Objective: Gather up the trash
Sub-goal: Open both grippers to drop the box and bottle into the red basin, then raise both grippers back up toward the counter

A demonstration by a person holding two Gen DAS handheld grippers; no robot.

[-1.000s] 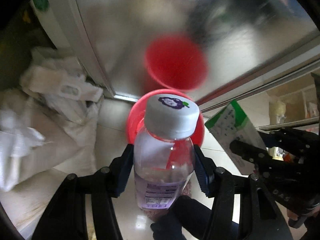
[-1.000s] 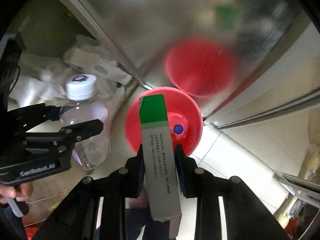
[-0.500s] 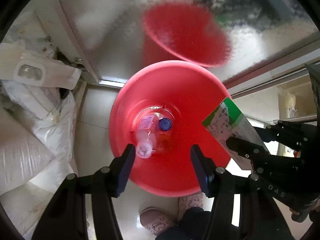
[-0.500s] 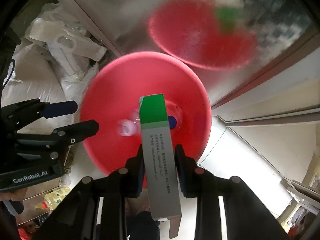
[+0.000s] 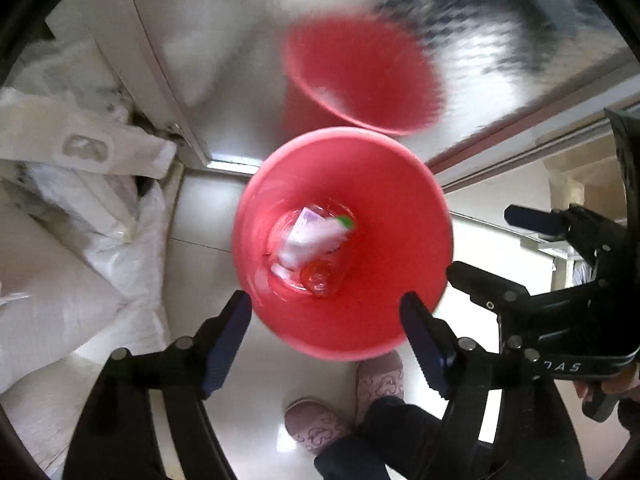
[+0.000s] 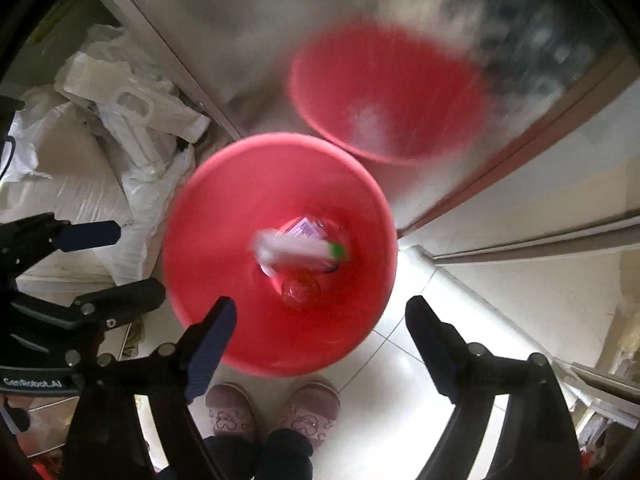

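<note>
Pale glossy floor tiles (image 6: 400,364) are seen under everything, with a frosted metal-framed door (image 6: 248,32) behind. Nearest to the lens in the right wrist view, at 6 o'clock, a pair of pink slippers (image 6: 272,408) is seen below dark trouser legs. Above them the right gripper (image 6: 320,316) is held pointing down over the floor; its jaws are opening wide and nothing is pinched between them. In the left wrist view the left gripper (image 5: 326,312) is likewise pointed down, its jaws also opening, with nothing gripped.

Beyond both sets of tongs, a red bin (image 6: 224,216) is seen standing on the tiles. Inside it, at the bottom, a white carton with a green end (image 6: 300,250) is seen lying across a clear plastic bottle (image 6: 300,292); the carton is blurred. The same carton (image 5: 316,236) and bottle (image 5: 320,278) are found at the centre of the bin (image 5: 400,208) in the left wrist view.

At 9 o'clock, white plastic sacks (image 6: 72,184) are piled against the door frame. Farthest off, at 12 o'clock, a blurred red reflection of the bin (image 6: 388,92) is shown in the door panel.
</note>
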